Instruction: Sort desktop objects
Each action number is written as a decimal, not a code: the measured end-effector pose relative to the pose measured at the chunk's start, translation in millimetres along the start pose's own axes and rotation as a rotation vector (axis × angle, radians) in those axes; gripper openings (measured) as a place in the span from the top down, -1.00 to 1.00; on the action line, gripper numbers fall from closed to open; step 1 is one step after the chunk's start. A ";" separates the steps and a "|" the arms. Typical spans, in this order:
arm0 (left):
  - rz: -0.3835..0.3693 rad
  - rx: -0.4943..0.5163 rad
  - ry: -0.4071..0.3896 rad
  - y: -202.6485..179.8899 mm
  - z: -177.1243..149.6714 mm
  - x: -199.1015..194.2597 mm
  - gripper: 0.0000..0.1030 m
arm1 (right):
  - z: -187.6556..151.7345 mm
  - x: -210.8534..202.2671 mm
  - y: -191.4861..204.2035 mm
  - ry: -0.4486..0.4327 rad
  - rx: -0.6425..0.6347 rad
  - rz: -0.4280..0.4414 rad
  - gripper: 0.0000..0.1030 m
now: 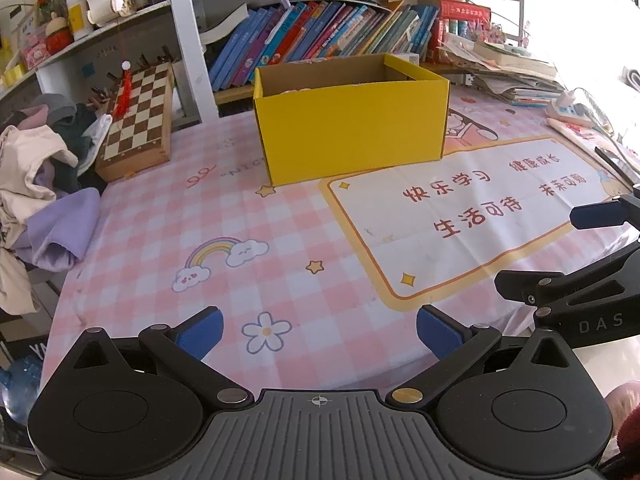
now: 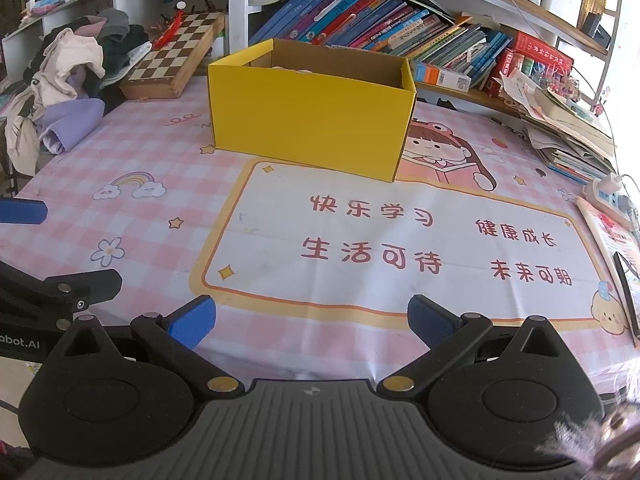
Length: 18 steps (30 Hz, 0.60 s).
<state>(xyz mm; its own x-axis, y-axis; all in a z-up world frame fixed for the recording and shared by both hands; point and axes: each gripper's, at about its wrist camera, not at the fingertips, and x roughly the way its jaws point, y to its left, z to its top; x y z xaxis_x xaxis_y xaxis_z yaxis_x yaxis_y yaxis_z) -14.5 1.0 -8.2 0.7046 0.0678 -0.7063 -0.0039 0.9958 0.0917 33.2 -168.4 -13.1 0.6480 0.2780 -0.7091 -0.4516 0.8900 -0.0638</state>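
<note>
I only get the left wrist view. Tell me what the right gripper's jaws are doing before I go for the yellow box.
Observer: The right gripper is open, with nothing between its blue fingers.
Operator: Report what is just right of the box. It blocks my view there.
Observer: Right of the yellow box, the mat shows a cartoon girl. It is a flat print, not an object.
Operator: Now check the shelf behind that corner.
Observer: An orange-and-white carton lies on the shelf, in front of the leaning books.
</note>
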 end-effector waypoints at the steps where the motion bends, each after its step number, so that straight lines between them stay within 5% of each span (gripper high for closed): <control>1: 0.000 0.000 -0.001 -0.1 0.1 -0.1 -1.00 | -0.3 -0.2 0.8 0.000 0.001 -0.001 -1.00; 18: -0.011 -0.003 -0.012 1.4 0.1 -0.6 -1.00 | -0.2 0.6 4.4 0.005 -0.003 -0.003 -1.00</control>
<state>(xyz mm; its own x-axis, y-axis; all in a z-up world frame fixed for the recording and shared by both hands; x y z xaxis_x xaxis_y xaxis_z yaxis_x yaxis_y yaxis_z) -14.9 2.4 -7.7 0.7131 0.0563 -0.6988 0.0016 0.9966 0.0819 31.4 -164.5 -14.0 0.6459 0.2737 -0.7126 -0.4514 0.8898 -0.0674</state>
